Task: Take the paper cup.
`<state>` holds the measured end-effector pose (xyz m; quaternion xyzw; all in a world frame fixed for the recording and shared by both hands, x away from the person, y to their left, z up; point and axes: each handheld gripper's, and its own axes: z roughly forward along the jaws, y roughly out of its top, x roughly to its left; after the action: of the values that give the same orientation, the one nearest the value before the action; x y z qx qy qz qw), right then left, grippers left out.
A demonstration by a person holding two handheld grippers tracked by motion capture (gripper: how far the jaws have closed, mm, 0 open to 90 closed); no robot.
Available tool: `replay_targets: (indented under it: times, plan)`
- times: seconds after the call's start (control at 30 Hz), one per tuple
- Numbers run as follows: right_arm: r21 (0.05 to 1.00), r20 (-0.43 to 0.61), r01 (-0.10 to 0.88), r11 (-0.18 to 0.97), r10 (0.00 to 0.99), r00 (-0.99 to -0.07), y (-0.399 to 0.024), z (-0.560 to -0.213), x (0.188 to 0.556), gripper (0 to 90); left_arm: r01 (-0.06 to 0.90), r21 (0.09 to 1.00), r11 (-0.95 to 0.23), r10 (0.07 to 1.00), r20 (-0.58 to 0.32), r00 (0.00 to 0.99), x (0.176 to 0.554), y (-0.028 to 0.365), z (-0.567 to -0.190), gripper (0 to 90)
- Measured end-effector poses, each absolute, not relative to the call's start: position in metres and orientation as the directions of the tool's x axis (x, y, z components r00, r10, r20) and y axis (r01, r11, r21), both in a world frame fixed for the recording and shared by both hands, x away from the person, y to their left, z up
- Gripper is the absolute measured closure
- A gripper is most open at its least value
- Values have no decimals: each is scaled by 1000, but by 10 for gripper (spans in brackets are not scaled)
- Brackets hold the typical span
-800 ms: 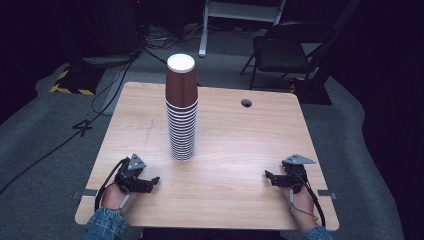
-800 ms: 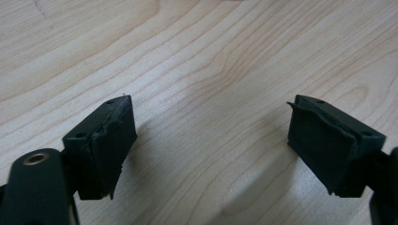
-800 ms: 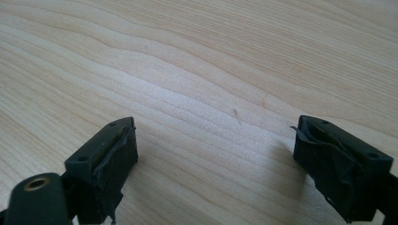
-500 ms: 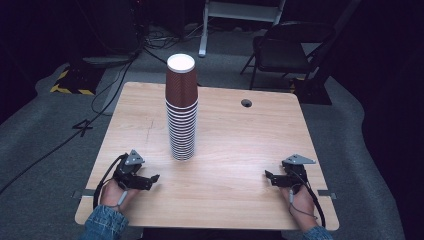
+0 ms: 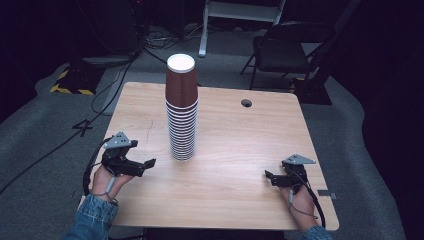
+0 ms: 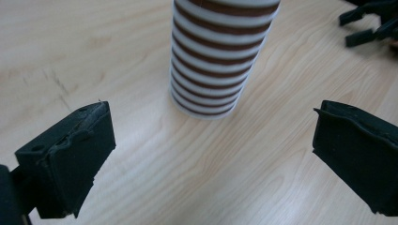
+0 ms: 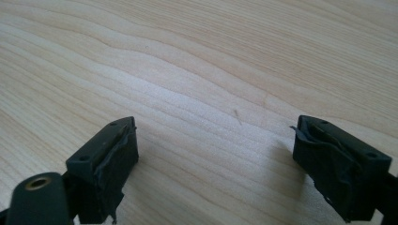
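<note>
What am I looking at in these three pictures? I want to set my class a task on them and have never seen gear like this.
A person sits at a wooden table holding a hand-worked two-jaw gripper in each hand: the left gripper and the right gripper. One picture looks down from above the person. The other two come from small cameras riding on each gripper, looking out between its own black jaws. In the middle of the table stands a tall stack of brown paper cups, upside down. The left gripper's camera faces the foot of that stack. Both grippers are open and hold nothing.
</note>
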<state>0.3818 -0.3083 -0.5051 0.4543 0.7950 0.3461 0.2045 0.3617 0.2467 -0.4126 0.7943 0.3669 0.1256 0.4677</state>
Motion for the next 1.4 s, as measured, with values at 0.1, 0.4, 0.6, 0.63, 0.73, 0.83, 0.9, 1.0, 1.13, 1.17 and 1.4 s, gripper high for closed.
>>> replay_targets:
  times: [0.1, 0.4, 0.6, 0.63, 0.73, 0.83, 0.9, 1.0, 1.13, 1.17, 1.4]
  plan:
    - [737, -13, 579, 348, 864, -504, -308, -505, 382, 146, 437, 857, -274, 685, -145, 714, 364, 246, -397, 0]
    - [737, -13, 581, 344, 868, -497, -308, -505, 381, 148, 392, 894, -216, 670, -156, 726, 371, 247, -375, 0]
    - [738, -14, 581, 345, 868, -497, -308, -505, 381, 148, 349, 917, -195, 658, -142, 740, 376, 239, -361, 0]
    - [738, -14, 581, 345, 868, -497, -308, -505, 381, 148, 343, 921, -184, 658, -144, 739, 377, 237, -357, 0]
    - [737, -12, 582, 343, 868, -497, -308, -505, 381, 149, 327, 929, -171, 661, -138, 738, 381, 233, -347, 0]
    - [737, -13, 581, 344, 867, -497, -308, -505, 381, 150, 316, 930, -187, 655, -122, 746, 386, 227, -341, 0]
    - [737, -12, 582, 345, 867, -498, -308, -505, 381, 150, 314, 920, -236, 655, -89, 751, 389, 219, -338, 0]
    - [735, -11, 587, 339, 872, -490, -307, -504, 380, 196, 307, 920, -244, 635, -88, 768, 395, 213, -335, 0]
    - [719, -4, 584, 376, 843, -538, -304, -500, 377, 204, 290, 929, -230, 618, -91, 781, 401, 210, -328, 0]
    - [719, -4, 583, 378, 841, -541, -303, -499, 377, 192, 284, 931, -227, 612, -91, 786, 403, 210, -326, 0]
    - [768, 35, 528, 362, 799, -600, -293, -477, 370, 153, 281, 936, -211, 602, -102, 792, 412, 212, -323, 0]
